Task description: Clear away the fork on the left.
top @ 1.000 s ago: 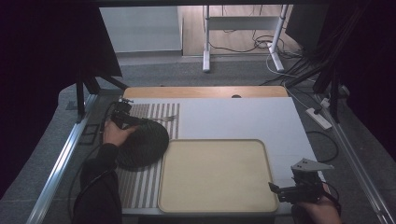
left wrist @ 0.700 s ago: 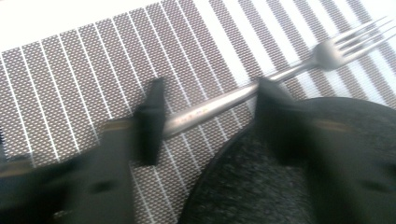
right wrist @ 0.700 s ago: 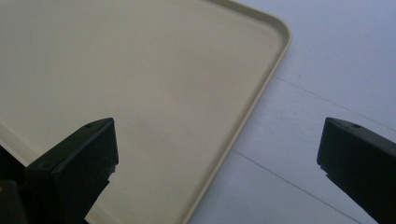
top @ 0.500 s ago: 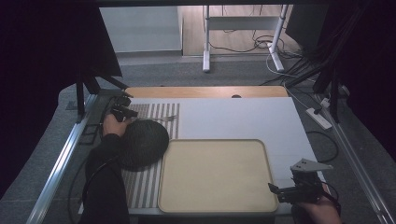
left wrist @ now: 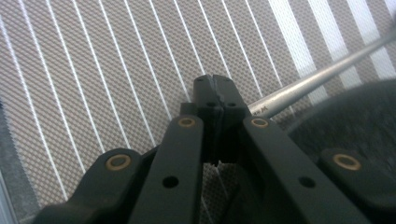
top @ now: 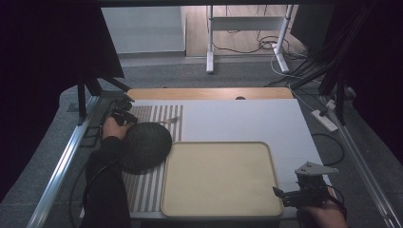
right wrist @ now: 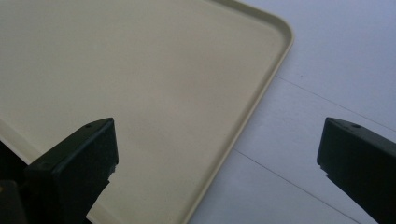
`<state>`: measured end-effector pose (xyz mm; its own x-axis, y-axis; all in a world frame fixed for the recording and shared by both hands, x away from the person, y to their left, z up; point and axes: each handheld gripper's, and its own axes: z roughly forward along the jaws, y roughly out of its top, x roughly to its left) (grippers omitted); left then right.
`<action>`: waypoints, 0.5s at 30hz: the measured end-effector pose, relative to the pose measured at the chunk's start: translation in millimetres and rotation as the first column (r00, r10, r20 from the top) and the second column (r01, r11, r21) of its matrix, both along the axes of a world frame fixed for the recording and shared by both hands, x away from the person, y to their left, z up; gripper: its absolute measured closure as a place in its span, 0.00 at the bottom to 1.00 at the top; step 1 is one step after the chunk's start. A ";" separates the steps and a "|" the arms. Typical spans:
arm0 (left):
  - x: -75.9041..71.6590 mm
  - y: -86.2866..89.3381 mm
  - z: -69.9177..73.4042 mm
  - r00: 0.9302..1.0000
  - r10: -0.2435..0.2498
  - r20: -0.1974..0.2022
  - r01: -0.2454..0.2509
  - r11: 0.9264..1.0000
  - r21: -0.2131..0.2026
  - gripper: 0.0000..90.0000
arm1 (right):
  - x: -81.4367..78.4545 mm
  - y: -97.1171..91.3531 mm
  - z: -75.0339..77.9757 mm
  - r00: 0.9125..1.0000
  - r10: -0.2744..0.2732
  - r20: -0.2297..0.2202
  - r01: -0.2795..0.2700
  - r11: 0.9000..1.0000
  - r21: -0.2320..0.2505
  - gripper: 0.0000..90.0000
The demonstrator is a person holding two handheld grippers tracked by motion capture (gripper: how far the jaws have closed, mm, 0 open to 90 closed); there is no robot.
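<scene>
At the high view's left, the left gripper (top: pixel 122 115) sits closed beside the dark bowl (top: pixel 145 145), apparently empty; the right gripper (top: pixel 304 194), lower right, gapes over the tray (top: pixel 218 178).

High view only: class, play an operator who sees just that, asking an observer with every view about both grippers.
Operator: Is the left gripper open?
Observer: No. Its jaws meet, shut, above the striped mat.
Operator: Anything beside it?
Observer: A metal rod runs up to the side of one jaw; whether it is gripped, I cannot tell.
Operator: And the right gripper?
Observer: Open, its jaws wide apart over the corner of the tray.
</scene>
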<state>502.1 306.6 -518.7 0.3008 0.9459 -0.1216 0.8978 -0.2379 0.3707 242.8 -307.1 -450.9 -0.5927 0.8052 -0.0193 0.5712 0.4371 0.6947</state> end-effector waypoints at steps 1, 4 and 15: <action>-0.6 0.7 0.1 1.000 -0.006 -0.008 0.006 1.000 -0.005 0.99 | 0.1 0.1 -0.1 1.000 0.000 -0.001 0.000 1.000 -0.001 0.00; -1.7 2.4 0.7 0.999 -0.026 -0.027 0.026 1.000 -0.015 0.99 | 0.4 0.2 -0.2 1.000 0.000 -0.003 0.000 1.000 -0.002 0.00; -3.3 6.8 3.3 1.000 -0.026 -0.004 0.026 0.999 -0.046 0.91 | 0.5 0.5 -0.3 1.000 0.001 -0.006 -0.001 1.000 -0.003 0.00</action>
<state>498.8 313.4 -515.5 0.3244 0.9312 -0.1661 0.8932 -0.2438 0.3777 243.4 -306.6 -451.2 -0.5939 0.8043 -0.0183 0.5750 0.4402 0.6897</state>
